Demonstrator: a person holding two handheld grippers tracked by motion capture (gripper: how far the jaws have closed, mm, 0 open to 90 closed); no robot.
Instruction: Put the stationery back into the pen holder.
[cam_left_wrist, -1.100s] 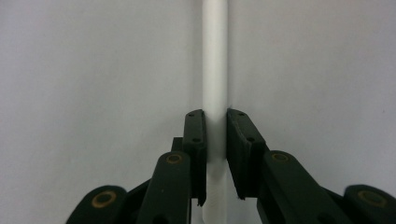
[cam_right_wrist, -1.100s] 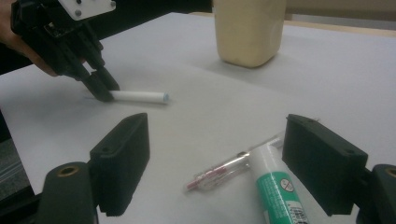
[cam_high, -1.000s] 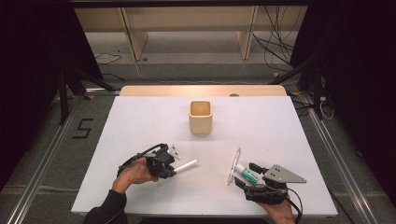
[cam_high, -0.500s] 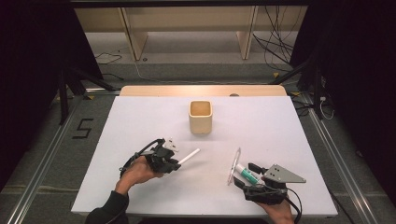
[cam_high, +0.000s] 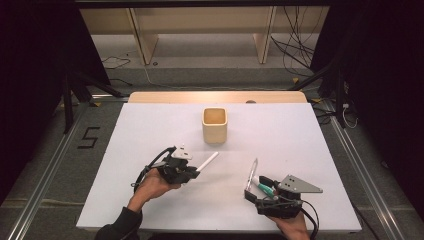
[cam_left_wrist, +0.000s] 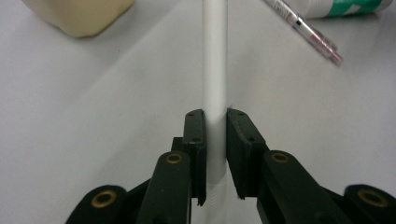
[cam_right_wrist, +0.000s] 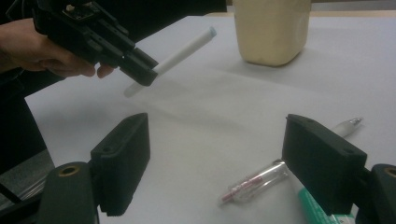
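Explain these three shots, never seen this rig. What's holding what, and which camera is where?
No robot arm here: a person holds a handheld two-jaw gripper in each hand at a white table. One shot comes from a fixed camera above the table. The other two come from cameras riding on each gripper, looking along its own black fingers.

The left gripper is shut on a white marker, lifted off the table and pointing toward the beige cup. The right gripper is open, with nothing pressed between its fingers. A clear pen and a green-and-white tube lie on the table under and in front of it.
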